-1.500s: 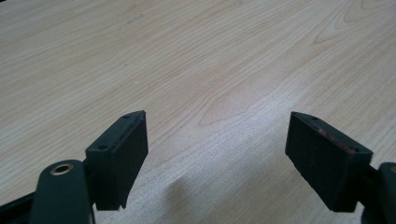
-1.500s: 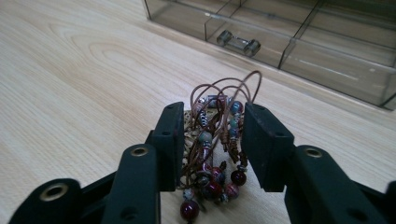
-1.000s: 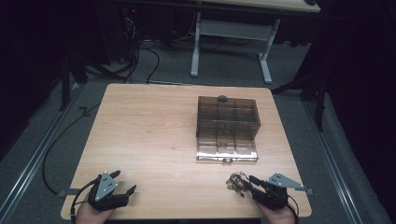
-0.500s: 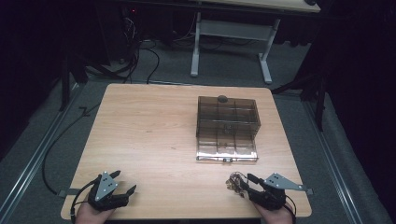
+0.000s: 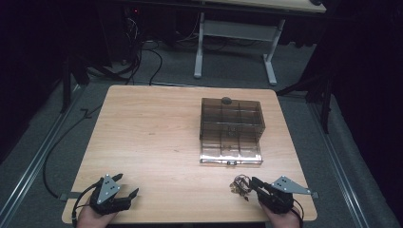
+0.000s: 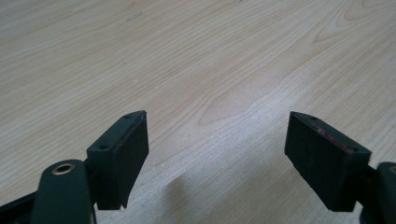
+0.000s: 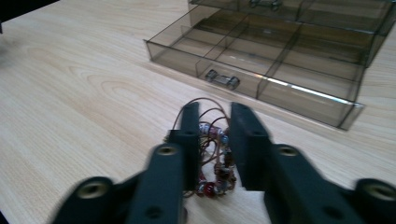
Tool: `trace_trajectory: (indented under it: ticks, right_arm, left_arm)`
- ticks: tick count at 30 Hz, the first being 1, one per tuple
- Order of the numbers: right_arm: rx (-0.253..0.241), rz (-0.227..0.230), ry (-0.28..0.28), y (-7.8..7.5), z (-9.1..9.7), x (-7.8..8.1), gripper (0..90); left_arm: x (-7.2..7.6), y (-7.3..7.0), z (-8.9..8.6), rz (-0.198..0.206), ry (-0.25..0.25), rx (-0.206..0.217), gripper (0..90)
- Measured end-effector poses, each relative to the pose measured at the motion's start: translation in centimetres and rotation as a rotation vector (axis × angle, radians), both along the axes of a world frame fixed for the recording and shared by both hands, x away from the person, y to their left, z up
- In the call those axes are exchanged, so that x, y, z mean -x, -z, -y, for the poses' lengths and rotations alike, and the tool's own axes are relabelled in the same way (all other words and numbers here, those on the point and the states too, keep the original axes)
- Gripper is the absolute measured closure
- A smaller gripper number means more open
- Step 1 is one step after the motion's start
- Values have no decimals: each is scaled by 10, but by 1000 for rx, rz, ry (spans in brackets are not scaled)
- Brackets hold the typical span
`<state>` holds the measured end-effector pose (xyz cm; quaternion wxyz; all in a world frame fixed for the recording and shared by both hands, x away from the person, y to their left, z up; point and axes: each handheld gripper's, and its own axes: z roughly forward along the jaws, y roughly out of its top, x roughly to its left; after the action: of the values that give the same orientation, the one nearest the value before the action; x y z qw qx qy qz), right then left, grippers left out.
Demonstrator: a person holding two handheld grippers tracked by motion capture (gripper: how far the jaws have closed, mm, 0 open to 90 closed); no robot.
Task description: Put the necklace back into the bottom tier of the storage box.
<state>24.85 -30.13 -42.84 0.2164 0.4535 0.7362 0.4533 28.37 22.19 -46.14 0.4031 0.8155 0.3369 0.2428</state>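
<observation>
While right hand-held gripper [image 7: 212, 140] pinches tangle of beaded wire [image 7: 212, 156] near counter's front edge, advise firm, even squeeze, slow lift: loose loops may snag or slip. Tangle lies just before clear compartment box [image 5: 231, 130], apart from it; box open, latch facing gripper, compartments appear mostly empty. Left hand-held gripper [image 6: 217, 154] spread wide over bare wood, holding nothing. Counter [image 5: 152, 133]: pale woodgrain, flat. Room dark; cables on floor, second desk frame behind.

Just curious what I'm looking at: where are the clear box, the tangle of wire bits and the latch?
clear box [image 5: 231, 127]: high view, its lid.
tangle of wire bits [image 7: 212, 154]: right gripper view, between the jaws.
latch [image 7: 222, 79]: right gripper view, front wall.
</observation>
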Motion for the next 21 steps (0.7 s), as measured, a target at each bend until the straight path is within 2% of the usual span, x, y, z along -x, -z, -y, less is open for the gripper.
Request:
trace_trajectory:
  ticks: [1,3,9,11,14,19,21]
  right_arm:
    - [-2,-4,13,0,1,1,900]
    - [8,-27,39,2,4,-1,900]
    - [110,-40,45,10,2,-4,900]
    - [124,-42,55,12,2,-5,900]
    - [94,-27,61,10,6,-4,876]
    - [-33,9,71,-1,15,1,794]
    - [-95,3,61,-3,18,1,740]
  left_arm:
    - [0,0,0,2,0,0,220]
    - [1,0,0,4,1,1,221]
    - [0,0,0,0,2,-1,221]
    - [0,0,0,1,3,0,221]
    - [0,0,0,1,3,1,221]
    - [0,0,0,-1,2,-3,222]
    - [0,0,0,-2,1,-6,222]
